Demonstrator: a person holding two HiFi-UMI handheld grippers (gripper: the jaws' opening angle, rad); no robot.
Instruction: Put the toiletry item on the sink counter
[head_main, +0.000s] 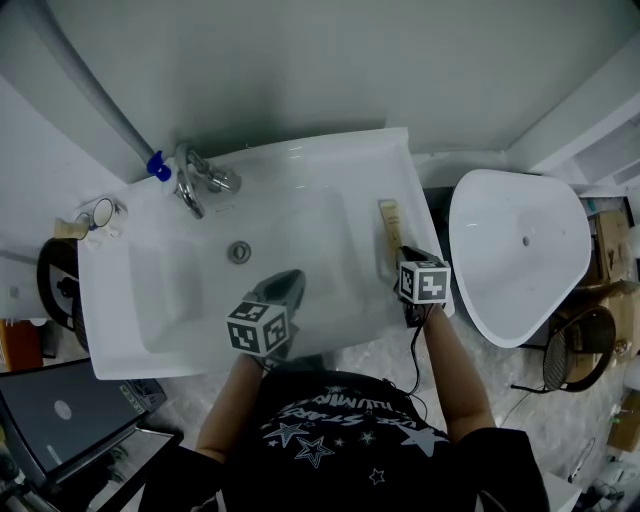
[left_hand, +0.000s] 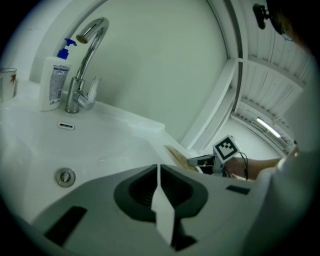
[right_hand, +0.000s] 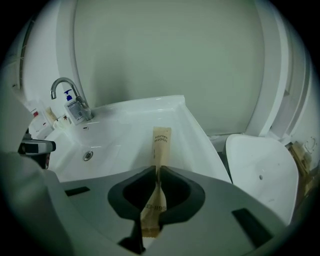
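Currently right tool (right_hand: 156, 169) pinches the packet (right_hand: 161, 142) by its near end; the far end runs along the sink's (right_hand: 192, 131) right rim, near its outer edge, toilet (head_main: 520, 250) just beyond. Left tool (left_hand: 159, 172), pressed together, hangs over the sink's basin.

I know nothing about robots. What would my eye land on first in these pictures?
Probably the big white sink filling the middle, with its chrome faucet at the back left. Next comes the right gripper, whose fingers pinch a tan toothbrush packet that stretches out along the sink's right rim. The left gripper hangs over the basin, fingers shut on nothing.
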